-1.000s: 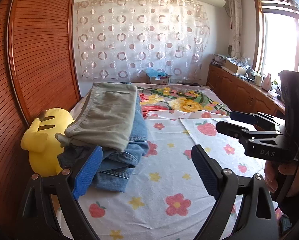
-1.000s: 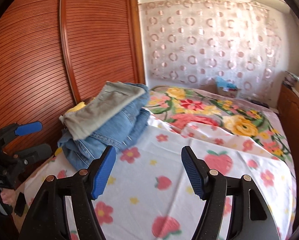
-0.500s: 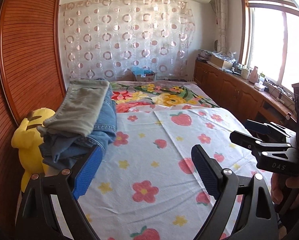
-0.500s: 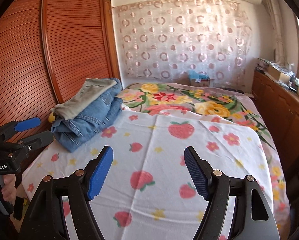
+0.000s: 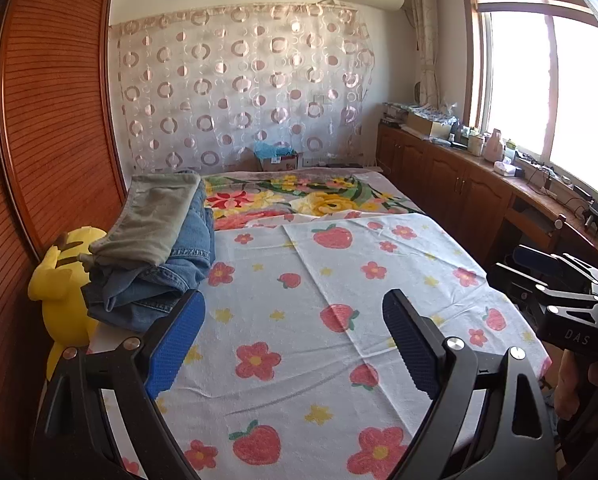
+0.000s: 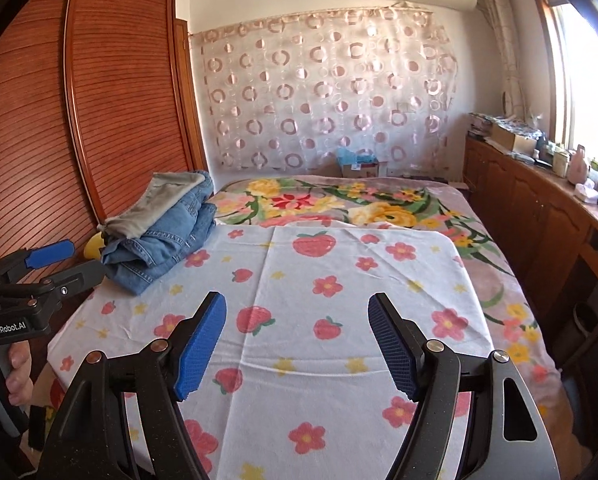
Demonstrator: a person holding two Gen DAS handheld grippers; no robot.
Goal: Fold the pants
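A pile of folded pants lies at the bed's left edge: grey-green pants [image 5: 155, 216] on top of blue jeans [image 5: 167, 280]. The pile also shows in the right wrist view, grey pants [image 6: 159, 200] over jeans [image 6: 159, 244]. My left gripper [image 5: 295, 340] is open and empty, held above the strawberry sheet [image 5: 339, 360], right of the pile. My right gripper [image 6: 297, 344] is open and empty above the sheet's front middle. Each gripper shows in the other's view: the right one [image 5: 547, 276] and the left one [image 6: 47, 264].
A yellow plush toy [image 5: 63, 280] sits between the pile and the wooden wardrobe doors [image 5: 51, 120]. A floral blanket [image 6: 339, 204] covers the far bed. Wooden cabinets [image 5: 459, 188] with clutter run along the right under the window. A box [image 6: 359, 168] stands behind the bed.
Both grippers have pulled back from the pile toward the front of the bed. Both stayed open and empty. The pile has not moved.
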